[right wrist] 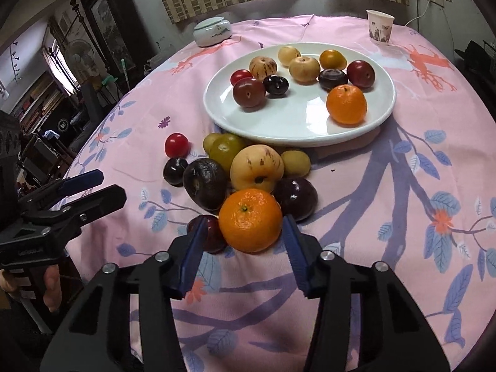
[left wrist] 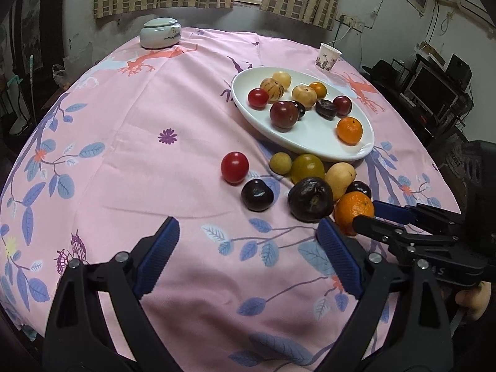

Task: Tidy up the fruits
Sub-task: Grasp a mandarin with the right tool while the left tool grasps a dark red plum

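Note:
A white plate (right wrist: 297,130) (left wrist: 310,147) holds several fruits, among them an orange (right wrist: 346,104). In front of it a pile of loose fruit lies on the pink cloth. My right gripper (right wrist: 246,226) (left wrist: 365,214) is open, its blue pads on either side of the nearest loose orange (right wrist: 250,219) (left wrist: 352,214), close to it but not clamped. A dark plum (right wrist: 206,183), a pale yellow fruit (right wrist: 256,167) and a red tomato (right wrist: 176,144) lie behind. My left gripper (left wrist: 248,235) (right wrist: 102,186) is open and empty, hovering over bare cloth left of the pile.
A paper cup (right wrist: 379,27) and a lidded ceramic jar (right wrist: 212,32) stand at the table's far edge. The round table's pink floral cloth (left wrist: 139,108) drops off at the left and right. Furniture and electronics crowd the room around it.

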